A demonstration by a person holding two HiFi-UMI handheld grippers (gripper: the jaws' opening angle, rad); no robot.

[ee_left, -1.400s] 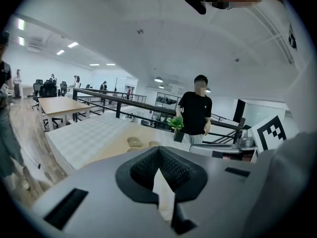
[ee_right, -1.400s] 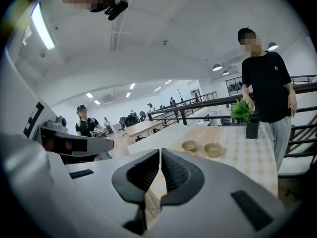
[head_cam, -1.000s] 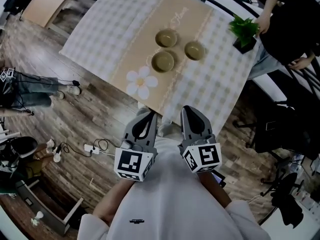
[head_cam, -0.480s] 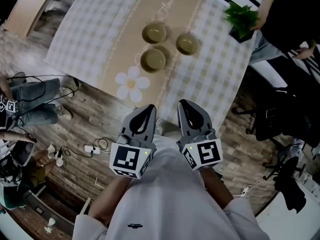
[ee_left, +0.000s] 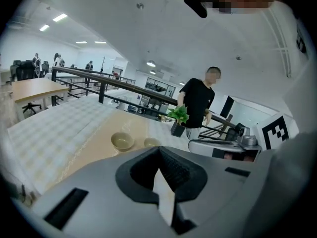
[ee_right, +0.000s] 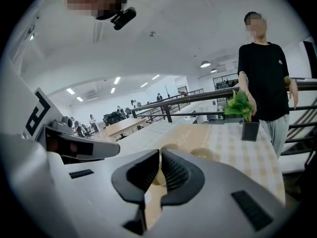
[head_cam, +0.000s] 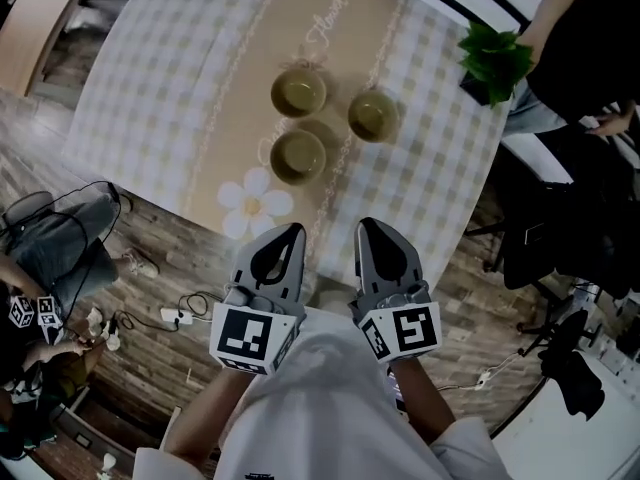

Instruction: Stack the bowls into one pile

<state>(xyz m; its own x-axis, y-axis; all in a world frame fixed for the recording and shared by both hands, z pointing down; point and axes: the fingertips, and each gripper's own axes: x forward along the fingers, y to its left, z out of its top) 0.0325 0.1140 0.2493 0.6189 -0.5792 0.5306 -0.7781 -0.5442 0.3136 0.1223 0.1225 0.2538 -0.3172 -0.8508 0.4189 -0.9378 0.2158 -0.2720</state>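
Three bowls sit on the table (head_cam: 150, 78), grouped on the beige runner (head_cam: 335, 53) down its middle: the nearest bowl (head_cam: 298, 155), the far bowl (head_cam: 298, 92) just beyond it, and the right-hand bowl (head_cam: 374, 114) off to the side. Each stands upright on its own patch of cloth; they are near one another but none sits inside another, and as far as the head view shows, none touches its neighbour. So the pile is not begun; judging from this, all of the stacking is left to do. All three bowls look empty, showing only their plain olive insides.

The left gripper (head_cam: 293, 230) and the right gripper (head_cam: 368, 224) are held side by side close to the person's body, short of the table's near edge and well apart from the bowls; both point toward them. In the left gripper view the jaws are pressed together with nothing between them; the right gripper view shows the same, the two ribbed pads meeting at their tips and holding nothing.

Further out, a daisy print (head_cam: 252, 200) lies on the runner between the nearest bowl and the table's edge. A potted plant (head_cam: 493, 60) stands at the far right corner; a person in black (head_cam: 585, 28) stands just beside it, off the table. Wooden floor (head_cam: 150, 258) with trailing cables surrounds the table.
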